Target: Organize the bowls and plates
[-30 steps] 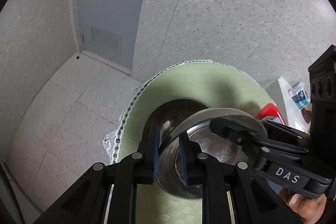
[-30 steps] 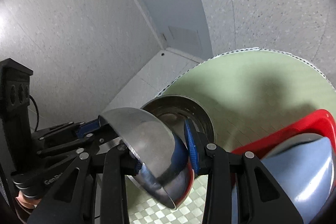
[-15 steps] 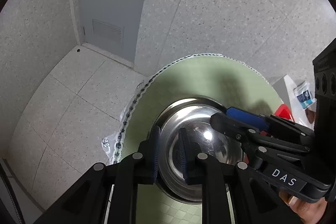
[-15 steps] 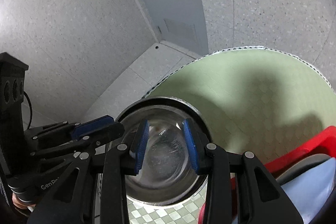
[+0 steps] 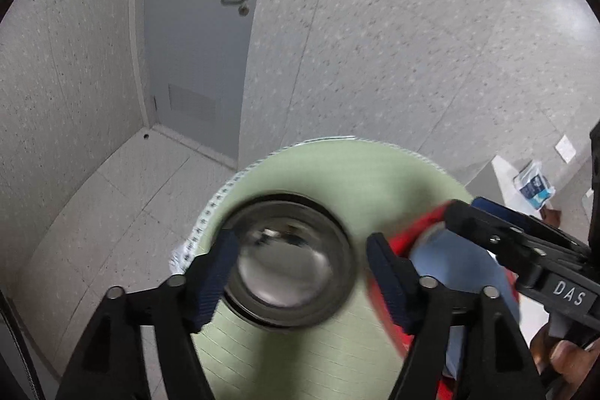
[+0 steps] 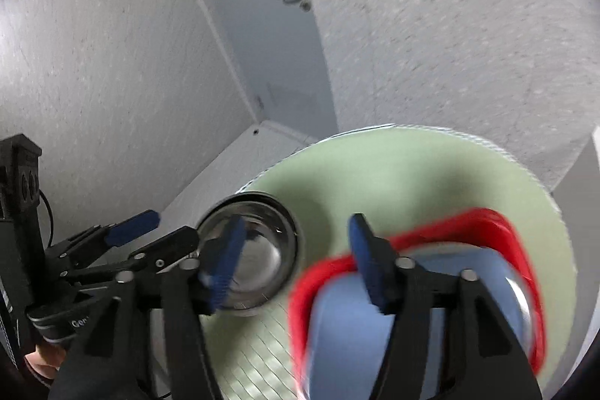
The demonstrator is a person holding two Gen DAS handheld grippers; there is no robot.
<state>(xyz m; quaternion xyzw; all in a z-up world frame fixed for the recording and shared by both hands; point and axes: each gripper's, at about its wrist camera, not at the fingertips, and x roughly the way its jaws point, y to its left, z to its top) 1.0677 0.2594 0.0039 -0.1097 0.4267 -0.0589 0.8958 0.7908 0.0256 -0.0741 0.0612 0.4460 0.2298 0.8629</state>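
Note:
A steel bowl stack [image 5: 287, 259] [image 6: 251, 257] sits on the round green table [image 5: 337, 167] [image 6: 393, 175], near its left edge. A red tray [image 6: 495, 223] [image 5: 416, 227] to its right holds a blue plate [image 6: 375, 332] [image 5: 461, 261]. My left gripper [image 5: 300, 268] is open and empty, its fingers either side of the bowls and above them. My right gripper [image 6: 292, 261] is open and empty, between the bowls and the tray. Both views are motion-blurred.
A grey door [image 5: 198, 25] and speckled walls stand behind the table. The floor [image 5: 105, 197] lies beyond the table's left edge. A white surface with a blue packet [image 5: 534, 184] is at the far right.
The right gripper set its steel bowl into the other bowl and let go. Both grippers have since opened wide and pulled back and up; the left released the bowl rim.

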